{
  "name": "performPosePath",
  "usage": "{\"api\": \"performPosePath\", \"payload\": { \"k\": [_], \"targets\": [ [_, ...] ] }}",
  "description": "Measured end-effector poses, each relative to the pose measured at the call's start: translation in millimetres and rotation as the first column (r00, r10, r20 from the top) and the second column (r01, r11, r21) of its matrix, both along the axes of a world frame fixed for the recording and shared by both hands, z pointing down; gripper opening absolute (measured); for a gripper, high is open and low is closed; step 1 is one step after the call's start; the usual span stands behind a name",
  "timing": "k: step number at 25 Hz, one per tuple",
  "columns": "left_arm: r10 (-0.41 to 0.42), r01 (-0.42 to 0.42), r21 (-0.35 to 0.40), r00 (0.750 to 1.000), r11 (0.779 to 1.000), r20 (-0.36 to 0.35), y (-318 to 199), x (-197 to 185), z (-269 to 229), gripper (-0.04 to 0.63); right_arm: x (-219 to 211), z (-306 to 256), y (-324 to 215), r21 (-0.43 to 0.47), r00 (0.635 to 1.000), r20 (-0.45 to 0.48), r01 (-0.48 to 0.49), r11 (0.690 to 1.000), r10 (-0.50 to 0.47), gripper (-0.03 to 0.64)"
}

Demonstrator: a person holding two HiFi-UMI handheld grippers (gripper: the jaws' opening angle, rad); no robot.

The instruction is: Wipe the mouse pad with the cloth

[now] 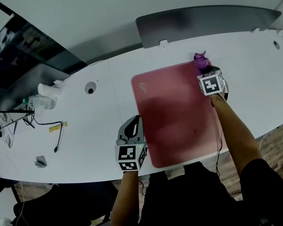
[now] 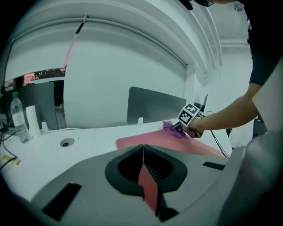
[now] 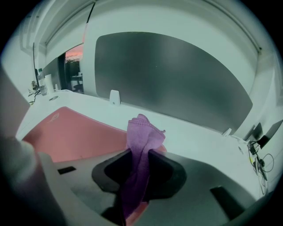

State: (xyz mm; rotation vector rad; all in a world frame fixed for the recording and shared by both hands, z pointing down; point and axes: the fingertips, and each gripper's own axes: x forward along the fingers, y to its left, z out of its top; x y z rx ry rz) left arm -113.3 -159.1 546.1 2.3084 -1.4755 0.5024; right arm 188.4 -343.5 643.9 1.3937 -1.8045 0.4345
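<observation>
While the left tool (image 2: 143,151) is pinching the left edge of the mouse pad (image 1: 177,114), apparently steadying it on the desk (image 1: 87,127), the right tool (image 3: 137,155) is clenching the cloth (image 3: 142,132) at the pad's far right corner for wiping.

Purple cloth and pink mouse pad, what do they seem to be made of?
The purple cloth looks like soft microfibre: fuzzy nap, stitched hem, limp folds. The pink rectangular mouse pad looks like matte fabric over rubber, probably: flat, no glare.
</observation>
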Motion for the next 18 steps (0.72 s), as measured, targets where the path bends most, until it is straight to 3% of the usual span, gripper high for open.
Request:
{"api": "performPosePath", "payload": {
  "k": [10, 18],
  "targets": [
    [0.002, -0.002, 0.003, 1.0, 1.0, -0.006, 2.0, 8.3, -2.7, 0.023, 41.8, 3.3, -5.5, 0.005, 0.998, -0.034, -0.052, 0.999, 0.052, 0.112],
    [0.008, -0.008, 0.008, 1.0, 1.0, -0.02, 4.8, 16.3, -2.4, 0.023, 33.7, -5.8, -3.9, 0.069, 1.0, -0.004, -0.006, 0.998, 0.007, 0.114]
  ]
}}
